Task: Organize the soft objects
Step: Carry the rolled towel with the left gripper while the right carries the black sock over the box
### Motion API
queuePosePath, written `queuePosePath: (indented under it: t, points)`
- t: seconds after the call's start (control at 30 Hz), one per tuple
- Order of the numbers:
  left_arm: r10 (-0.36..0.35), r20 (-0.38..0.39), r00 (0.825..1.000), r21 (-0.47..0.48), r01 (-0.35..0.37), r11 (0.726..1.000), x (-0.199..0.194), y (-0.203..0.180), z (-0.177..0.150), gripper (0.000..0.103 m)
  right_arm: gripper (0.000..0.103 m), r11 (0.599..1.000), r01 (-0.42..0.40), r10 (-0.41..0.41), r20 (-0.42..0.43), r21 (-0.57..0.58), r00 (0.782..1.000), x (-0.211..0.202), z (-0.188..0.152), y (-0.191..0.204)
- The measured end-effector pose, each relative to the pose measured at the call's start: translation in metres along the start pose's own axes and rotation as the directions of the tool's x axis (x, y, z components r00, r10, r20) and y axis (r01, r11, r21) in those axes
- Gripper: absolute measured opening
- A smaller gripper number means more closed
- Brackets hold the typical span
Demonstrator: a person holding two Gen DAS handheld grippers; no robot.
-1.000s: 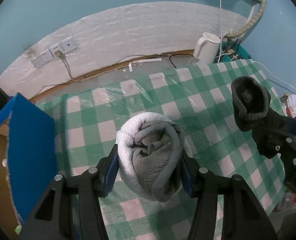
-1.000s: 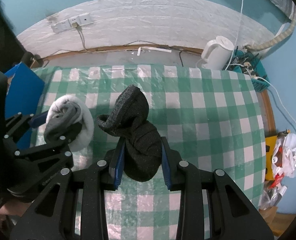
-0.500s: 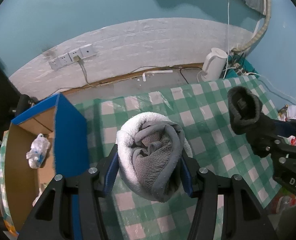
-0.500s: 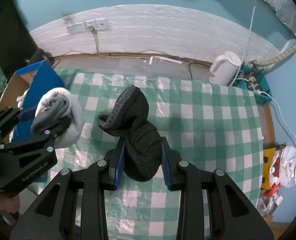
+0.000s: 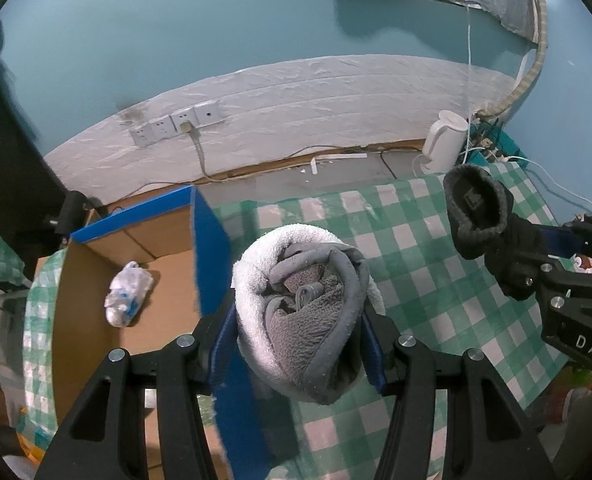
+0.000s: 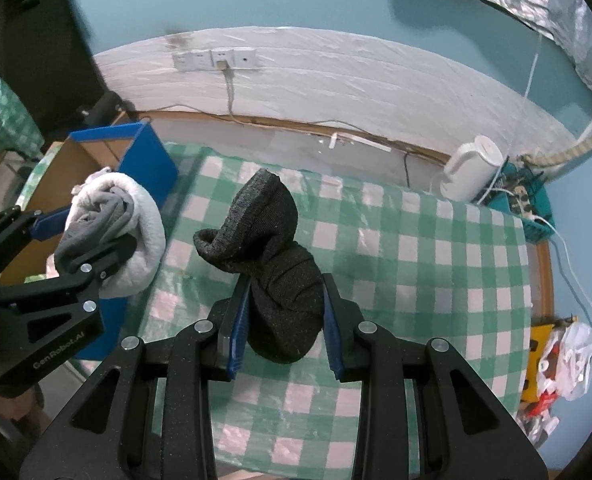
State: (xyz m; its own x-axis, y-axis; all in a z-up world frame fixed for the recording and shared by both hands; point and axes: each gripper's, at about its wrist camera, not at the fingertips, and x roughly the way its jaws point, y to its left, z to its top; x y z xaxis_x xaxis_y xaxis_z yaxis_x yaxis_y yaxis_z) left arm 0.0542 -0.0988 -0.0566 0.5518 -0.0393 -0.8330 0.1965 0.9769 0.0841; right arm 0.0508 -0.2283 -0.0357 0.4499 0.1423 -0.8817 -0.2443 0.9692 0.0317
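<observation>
My left gripper (image 5: 296, 328) is shut on a rolled white and grey sock bundle (image 5: 299, 304), held in the air above the left edge of the green checked table (image 5: 435, 280). The same bundle (image 6: 116, 232) shows at the left of the right wrist view, in the left gripper (image 6: 92, 240). My right gripper (image 6: 284, 320) is shut on a rolled dark grey sock bundle (image 6: 272, 256), lifted over the table (image 6: 435, 272). That dark bundle (image 5: 479, 212) appears at the right of the left wrist view. A blue-edged cardboard box (image 5: 144, 264) stands open beside the table's left edge.
Inside the box lies a crumpled white plastic bag (image 5: 128, 296). A white kettle (image 5: 443, 148) stands at the back right with cables and a teal basket (image 6: 523, 200). Wall sockets (image 5: 176, 124) sit on the white-covered wall. Bags (image 6: 567, 352) lie on the floor at right.
Both grippers have risen and shifted left with their sock bundles. The open box, only its blue wall visible earlier, now shows its inside below the left gripper.
</observation>
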Motion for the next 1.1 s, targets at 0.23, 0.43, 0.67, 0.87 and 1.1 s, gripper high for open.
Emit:
queuePosePath:
  t: [0.23,0.43,0.67,0.87,1.1]
  points:
    - [0.024,0.02,1.0,-0.012,-0.023,1.0,-0.014,0.019,-0.007,0.056,0.031,0.998,-0.028,0.029,0.019,-0.052,0.999,-0.008,0.008,0.03]
    - [0.038,0.029,0.999,-0.028,-0.037,0.999,-0.021,0.036,-0.014,0.056,0.031,0.993,-0.054,0.057,0.023,-0.102,0.998,-0.011,0.014,0.06]
    - [0.062,0.041,0.997,-0.052,-0.06,0.997,-0.03,0.059,-0.024,0.056,0.031,0.986,-0.077,0.081,0.024,-0.147,0.996,-0.012,0.021,0.087]
    - [0.074,0.035,0.997,-0.087,-0.071,0.994,-0.032,0.081,-0.031,0.056,0.031,0.98,-0.093,0.097,0.017,-0.178,0.995,-0.009,0.026,0.112]
    - [0.094,0.026,0.995,-0.124,-0.09,0.988,-0.034,0.106,-0.042,0.056,0.031,0.97,-0.114,0.117,0.001,-0.215,0.993,-0.003,0.033,0.142]
